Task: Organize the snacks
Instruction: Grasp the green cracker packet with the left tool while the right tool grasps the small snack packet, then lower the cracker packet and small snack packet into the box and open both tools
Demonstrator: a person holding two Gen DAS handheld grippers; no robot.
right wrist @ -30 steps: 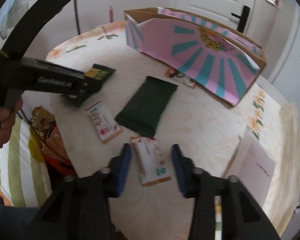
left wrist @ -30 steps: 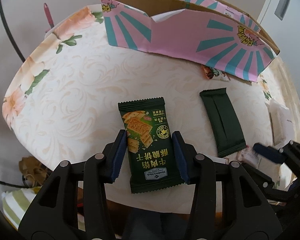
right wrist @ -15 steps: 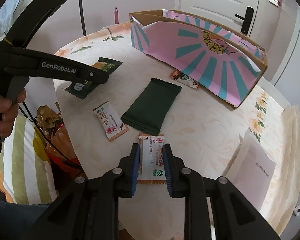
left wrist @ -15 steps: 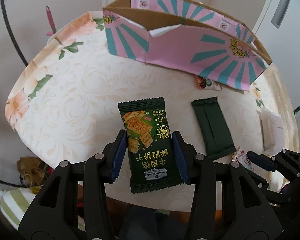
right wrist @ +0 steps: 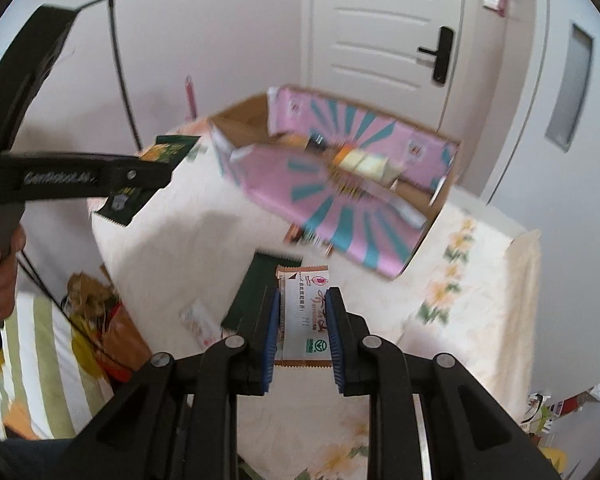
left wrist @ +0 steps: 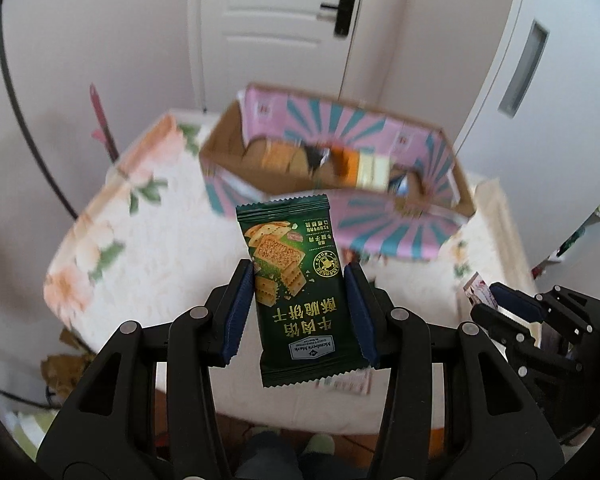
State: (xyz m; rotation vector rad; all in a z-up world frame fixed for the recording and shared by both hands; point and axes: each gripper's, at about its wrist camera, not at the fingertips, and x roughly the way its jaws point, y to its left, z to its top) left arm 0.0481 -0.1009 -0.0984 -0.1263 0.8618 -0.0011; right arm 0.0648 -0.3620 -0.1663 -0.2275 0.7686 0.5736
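Pointing boxward: green packet (left wrist: 296, 292) (lengthwise)

White panelled door (right wrist: 384, 28) with black handle (right wrist: 436, 56) behind; floral cloth on tabletop (right wrist: 472, 280); striped fabric (right wrist: 32, 364) lower left (blurred); white paper (left wrist: 346, 384).

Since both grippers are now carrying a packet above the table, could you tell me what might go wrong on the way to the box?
1. The left gripper pinches the green cracker packet only at its side edges; the slick wrapper could slip out.
2. The right gripper holds the white snack packet very close beside the left one, so they might collide at the pink and teal cardboard box.
3. The box already holds snacks; a careless drop could land on its rim.
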